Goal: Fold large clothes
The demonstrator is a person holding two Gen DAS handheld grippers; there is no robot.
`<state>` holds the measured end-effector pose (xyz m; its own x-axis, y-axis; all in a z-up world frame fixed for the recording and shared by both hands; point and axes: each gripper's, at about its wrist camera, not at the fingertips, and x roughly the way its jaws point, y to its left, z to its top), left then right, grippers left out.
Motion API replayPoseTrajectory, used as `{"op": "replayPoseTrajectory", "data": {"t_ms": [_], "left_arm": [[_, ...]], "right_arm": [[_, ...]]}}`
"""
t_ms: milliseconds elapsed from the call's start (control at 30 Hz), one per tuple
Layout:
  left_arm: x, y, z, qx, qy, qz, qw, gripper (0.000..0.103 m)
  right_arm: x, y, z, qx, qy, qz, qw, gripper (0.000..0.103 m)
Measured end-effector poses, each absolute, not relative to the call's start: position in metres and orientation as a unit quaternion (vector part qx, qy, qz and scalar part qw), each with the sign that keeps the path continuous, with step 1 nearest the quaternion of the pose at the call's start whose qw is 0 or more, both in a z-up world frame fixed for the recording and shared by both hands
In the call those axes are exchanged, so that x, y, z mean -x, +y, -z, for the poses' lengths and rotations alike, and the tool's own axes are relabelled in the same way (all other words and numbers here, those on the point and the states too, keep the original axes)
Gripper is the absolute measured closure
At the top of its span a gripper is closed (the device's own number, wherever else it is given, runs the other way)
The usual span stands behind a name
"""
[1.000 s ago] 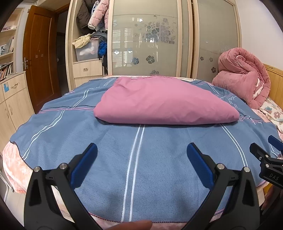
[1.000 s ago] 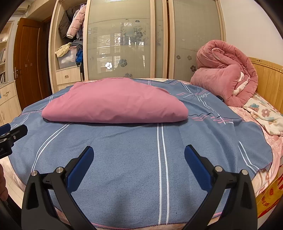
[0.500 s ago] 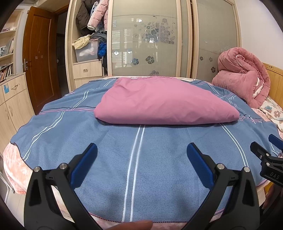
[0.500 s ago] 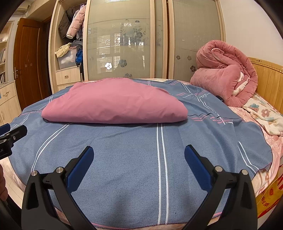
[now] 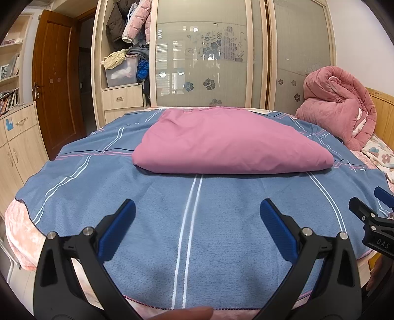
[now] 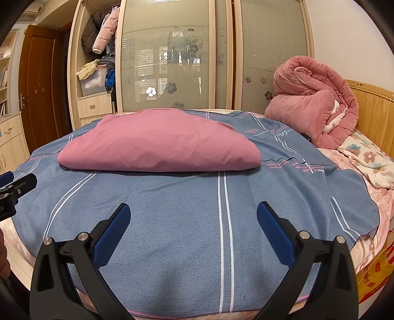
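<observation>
Taking the pink folded garment (image 5: 229, 142) as the landmark and reading from left to right: to its left, beyond the bed's edge, a brown door (image 5: 57, 88) and an open wardrobe bay stuffed with hanging coats (image 5: 128, 22) and a storage box (image 5: 122, 72) are seen; directly behind it stand frosted sliding doors (image 5: 202, 56); to its right a rolled pink quilt (image 5: 337, 108) is piled against the wooden headboard (image 6: 369, 110). The garment itself is laid on the blue striped blanket (image 5: 197, 221) covering the bed, its long axis running left to right across both views, its near edge a rounded fold. The left gripper (image 5: 197, 211) is held in front of the garment, nearer its left half, with the jaws spread wide and nothing between them. The right gripper (image 6: 193, 214) is held likewise in front, nearer the right half, its jaws also spread and empty. Both are well apart from the cloth, with only bare blanket between. The garment is judged to be already folded into a compact pad; should a further fold be wanted, each near corner would be best reached by the gripper on its own side. Nothing is seen to stand in the way.
</observation>
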<state>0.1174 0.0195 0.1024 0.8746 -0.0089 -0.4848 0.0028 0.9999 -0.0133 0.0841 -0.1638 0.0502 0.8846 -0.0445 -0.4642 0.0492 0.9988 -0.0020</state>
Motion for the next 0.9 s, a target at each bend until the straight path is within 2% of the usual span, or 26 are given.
{"op": "replayPoseTrajectory", "data": {"t_ms": [900], "left_arm": [[-0.1168, 0.0201, -0.1018, 0.002, 0.25, 0.004, 0.968, 0.002]], "right_arm": [[-0.084, -0.1636, -0.0499, -0.004, 0.239, 0.024, 0.971, 0.001]]}}
